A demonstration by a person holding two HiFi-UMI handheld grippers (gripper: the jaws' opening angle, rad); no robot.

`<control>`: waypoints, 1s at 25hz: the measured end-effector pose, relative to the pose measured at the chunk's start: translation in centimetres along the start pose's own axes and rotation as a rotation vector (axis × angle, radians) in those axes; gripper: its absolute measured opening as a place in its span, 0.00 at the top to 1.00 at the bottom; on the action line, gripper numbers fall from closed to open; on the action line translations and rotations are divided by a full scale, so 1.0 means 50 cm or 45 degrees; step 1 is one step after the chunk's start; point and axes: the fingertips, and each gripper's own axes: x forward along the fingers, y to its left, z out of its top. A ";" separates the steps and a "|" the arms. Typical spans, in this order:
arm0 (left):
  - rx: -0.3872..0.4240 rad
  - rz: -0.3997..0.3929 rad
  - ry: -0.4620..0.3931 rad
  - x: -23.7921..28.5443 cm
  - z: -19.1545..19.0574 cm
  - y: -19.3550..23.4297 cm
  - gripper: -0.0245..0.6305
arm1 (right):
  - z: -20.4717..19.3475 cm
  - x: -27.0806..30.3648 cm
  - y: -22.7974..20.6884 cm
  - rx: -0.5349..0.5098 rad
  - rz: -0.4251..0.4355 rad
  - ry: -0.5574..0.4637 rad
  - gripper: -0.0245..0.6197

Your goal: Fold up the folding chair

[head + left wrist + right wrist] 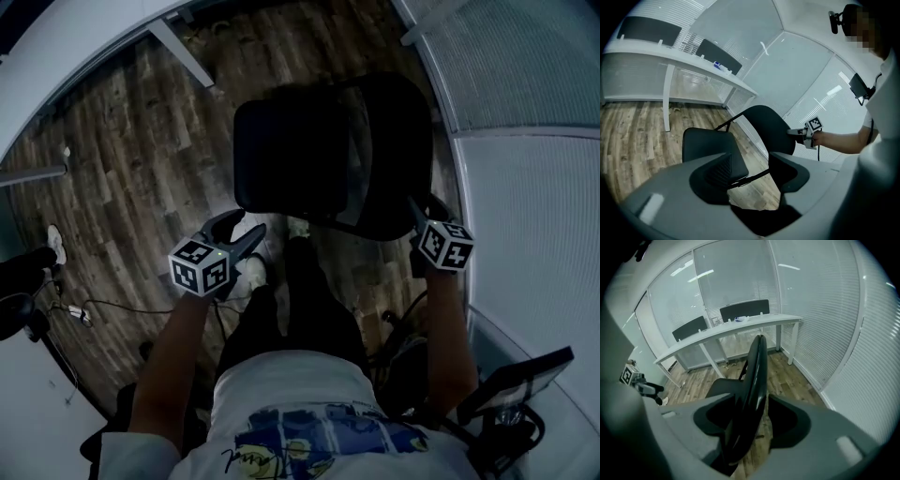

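Head view, looking steeply down: one black folding chair (300,155) stood open on a wood floor (141,141) directly in front of the person, its seat flat and its backrest on the right.

The left gripper (239,232) sat at the seat's near front corner. In the left gripper view its jaws were apart, with the seat (705,145) and a thin frame bar showing in the gap. It looked close to the seat but not touching it, though the dim light made this hard to judge. It was probably placed there to lift the seat.

The right gripper (419,217) was at the backrest's outer edge. In the right gripper view the backrest (757,376) ran edge-on between the parted jaws, with a sliver of floor showing beside one pad. The jaws bracketed it rather than pinching it, probably to steady the chair while it folds.

In all there were one chair in hand, two grippers, one long white desk (731,326), and two dark panels (743,310) behind the desk.
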 end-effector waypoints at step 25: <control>-0.361 0.104 0.056 0.219 -0.193 0.438 0.48 | 0.031 0.065 0.025 0.037 0.037 0.011 0.75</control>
